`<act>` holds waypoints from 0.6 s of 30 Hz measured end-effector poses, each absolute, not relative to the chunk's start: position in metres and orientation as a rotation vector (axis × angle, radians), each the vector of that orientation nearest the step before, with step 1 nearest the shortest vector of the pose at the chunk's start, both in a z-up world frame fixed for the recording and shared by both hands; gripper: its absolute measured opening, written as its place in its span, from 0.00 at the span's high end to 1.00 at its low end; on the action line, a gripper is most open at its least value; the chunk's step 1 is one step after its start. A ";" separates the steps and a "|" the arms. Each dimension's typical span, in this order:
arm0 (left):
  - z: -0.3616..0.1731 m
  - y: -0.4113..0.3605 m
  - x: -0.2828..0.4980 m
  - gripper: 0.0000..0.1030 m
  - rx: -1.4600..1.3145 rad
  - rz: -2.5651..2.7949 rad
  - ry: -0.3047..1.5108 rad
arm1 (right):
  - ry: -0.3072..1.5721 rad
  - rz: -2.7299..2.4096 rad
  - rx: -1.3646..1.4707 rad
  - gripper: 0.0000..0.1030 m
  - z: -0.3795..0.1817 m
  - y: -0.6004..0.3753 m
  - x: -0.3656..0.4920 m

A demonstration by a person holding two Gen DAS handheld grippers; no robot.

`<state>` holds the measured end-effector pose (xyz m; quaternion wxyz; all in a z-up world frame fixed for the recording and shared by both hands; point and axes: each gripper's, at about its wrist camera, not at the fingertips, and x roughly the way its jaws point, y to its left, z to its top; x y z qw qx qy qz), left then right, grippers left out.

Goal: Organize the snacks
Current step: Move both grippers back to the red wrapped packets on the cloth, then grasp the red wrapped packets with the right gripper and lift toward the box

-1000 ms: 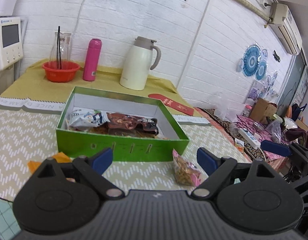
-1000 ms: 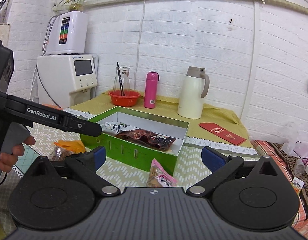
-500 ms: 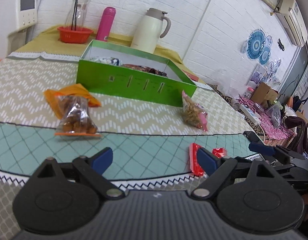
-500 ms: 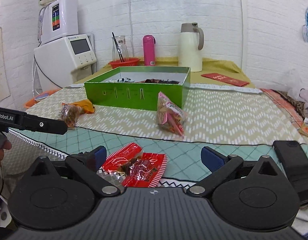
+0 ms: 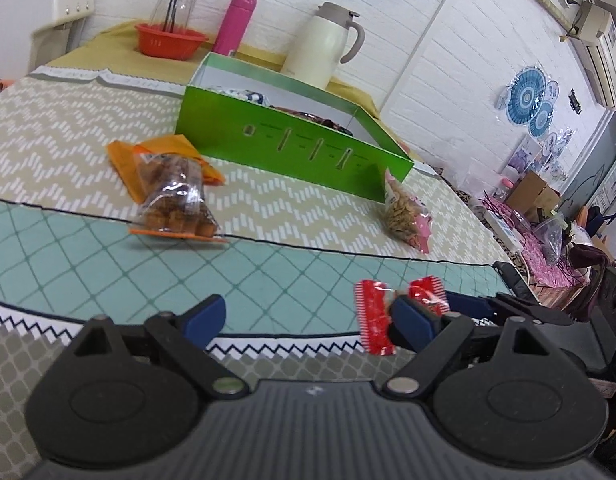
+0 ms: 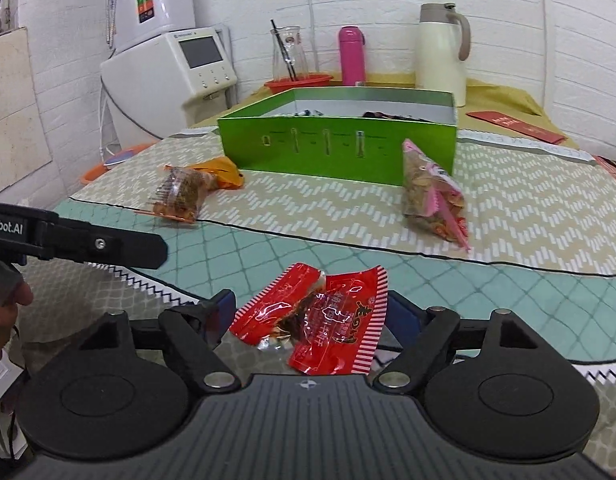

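So the right gripper (image 6: 308,312) is down low over the red snack packets (image 6: 316,316), two crinkly wrappers overlapping each other near the front edge of the table (image 6: 508,300), and its blue pads sit spread wide on either side of them with nothing pinched yet. If it were me I'd sink a bit more and close across the thick middle where the two overlap, otherwise one wrapper probably slides out and gets left behind. The left gripper (image 5: 308,316) is just off at about 9 o'clock from those packets, jaws also wide and empty, hovering over the teal quilted part, so it's near enough to bump if both go in at once. Further out, at 11 o'clock, there's an orange bag of fried bits (image 6: 179,196) lying on its side, and at 1 o'clock a pink bag of nuts (image 6: 432,200) slumped just beside the front right corner of the green box (image 6: 336,148). The box is at 12 o'clock, open top, already has a couple of packs inside, so that's where I'd guess the red ones go. Behind it a red basket (image 6: 299,82), pink bottle (image 6: 352,56) and cream thermos jug (image 6: 442,52) line the wall, none of them in the way.
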<state>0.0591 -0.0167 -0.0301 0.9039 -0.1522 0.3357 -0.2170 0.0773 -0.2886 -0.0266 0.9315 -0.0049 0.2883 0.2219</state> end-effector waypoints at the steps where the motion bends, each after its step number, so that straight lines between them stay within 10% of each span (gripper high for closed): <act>1: -0.030 -0.019 0.059 0.15 -0.310 -0.460 0.693 | 0.588 0.469 -0.017 0.00 -0.026 -0.284 0.079; 18: -0.040 -0.047 0.075 0.18 -0.345 -0.634 0.787 | 0.598 0.452 -0.041 0.05 -0.025 -0.318 0.075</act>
